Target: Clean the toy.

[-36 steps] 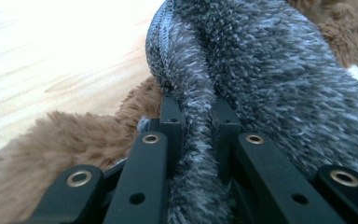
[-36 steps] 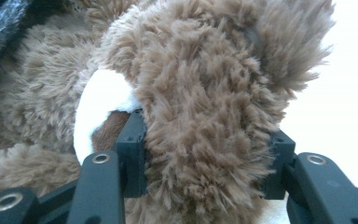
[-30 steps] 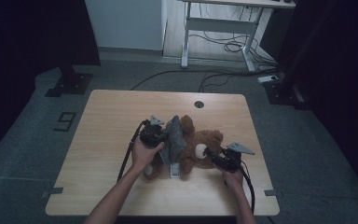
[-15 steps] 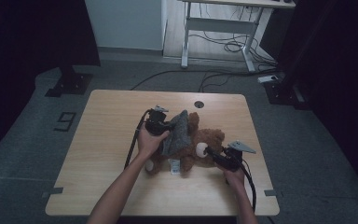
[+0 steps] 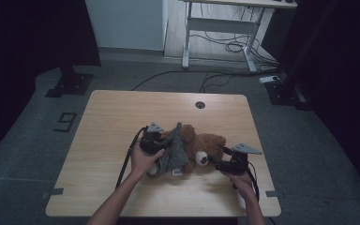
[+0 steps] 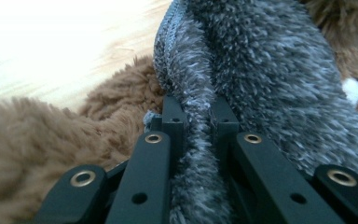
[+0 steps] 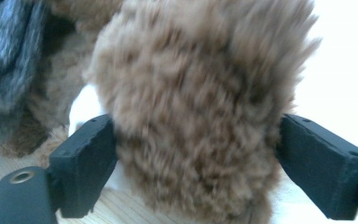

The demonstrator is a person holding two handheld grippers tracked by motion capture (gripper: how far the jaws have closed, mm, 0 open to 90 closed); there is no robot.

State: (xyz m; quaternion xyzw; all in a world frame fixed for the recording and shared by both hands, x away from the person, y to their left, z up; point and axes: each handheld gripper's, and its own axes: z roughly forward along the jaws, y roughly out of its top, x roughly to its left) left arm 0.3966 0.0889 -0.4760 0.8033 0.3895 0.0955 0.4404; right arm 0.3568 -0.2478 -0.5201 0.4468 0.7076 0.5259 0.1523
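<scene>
A brown teddy bear (image 5: 211, 143) lies on the wooden table (image 5: 122, 112), with a grey fuzzy cloth (image 5: 174, 150) draped over its left part. My left gripper (image 5: 161, 144) is shut on a fold of that grey cloth (image 6: 270, 70), and the fold is pinched between the closed jaws (image 6: 196, 114). Brown fur of the bear (image 6: 37, 140) lies to their left. My right gripper (image 5: 213, 161) is at the bear's right side. Its jaws (image 7: 198, 140) have just been opening and now stand wide, with a lobe of the bear's fur (image 7: 196, 84) between the pads.
A round cable hole (image 5: 200, 104) sits near the table's far edge. Beyond the table stands a white desk frame (image 5: 215, 28) with cables on the floor. Black stand bases (image 5: 70, 84) flank the table, and a number marker (image 5: 64, 122) lies on the floor to the left.
My left hand swung away with the grey cloth, then came back toward the near edge. The right hand has hardly shifted beside the bear.
</scene>
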